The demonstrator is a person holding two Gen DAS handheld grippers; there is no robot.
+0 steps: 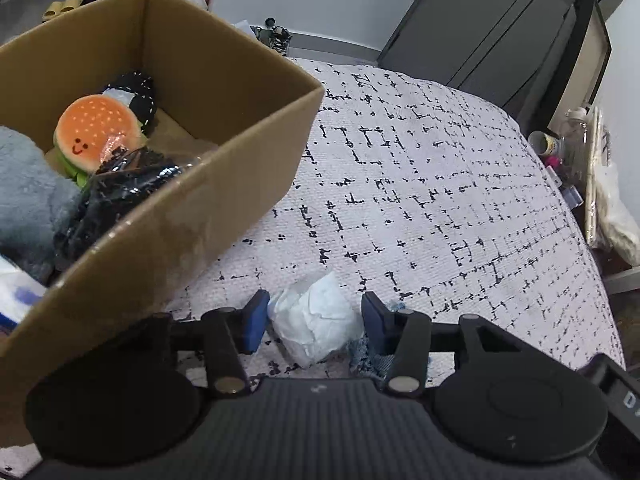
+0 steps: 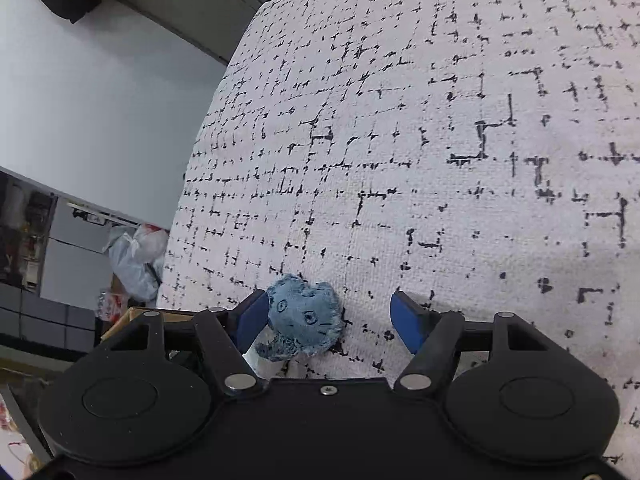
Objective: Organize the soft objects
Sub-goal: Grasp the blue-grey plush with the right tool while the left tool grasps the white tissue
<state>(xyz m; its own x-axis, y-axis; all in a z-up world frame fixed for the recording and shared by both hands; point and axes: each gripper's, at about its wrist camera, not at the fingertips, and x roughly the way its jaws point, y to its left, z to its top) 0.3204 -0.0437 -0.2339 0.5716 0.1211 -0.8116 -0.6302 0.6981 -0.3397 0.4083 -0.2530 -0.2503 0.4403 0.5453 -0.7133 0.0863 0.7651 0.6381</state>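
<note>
My left gripper (image 1: 314, 318) is open, with a crumpled white tissue wad (image 1: 316, 322) lying on the cloth between its blue pads, closer to the left pad. A scrap of blue denim (image 1: 370, 354) lies by its right finger. My right gripper (image 2: 332, 320) is open around a small blue denim plush (image 2: 304, 318) that lies on the cloth against the left pad. A cardboard box (image 1: 224, 184) at the left holds a hamburger plush (image 1: 96, 136), a grey fluffy item (image 1: 24, 196), a black shiny bag (image 1: 116, 192) and a dark knitted item (image 1: 140, 88).
The surface is a white cloth with black dashes (image 2: 440, 140). Dark cabinets (image 1: 480, 20) stand behind it. Cups and bags (image 1: 576, 152) sit beyond the right edge. Plastic bags (image 2: 136, 256) lie on the floor past the left edge.
</note>
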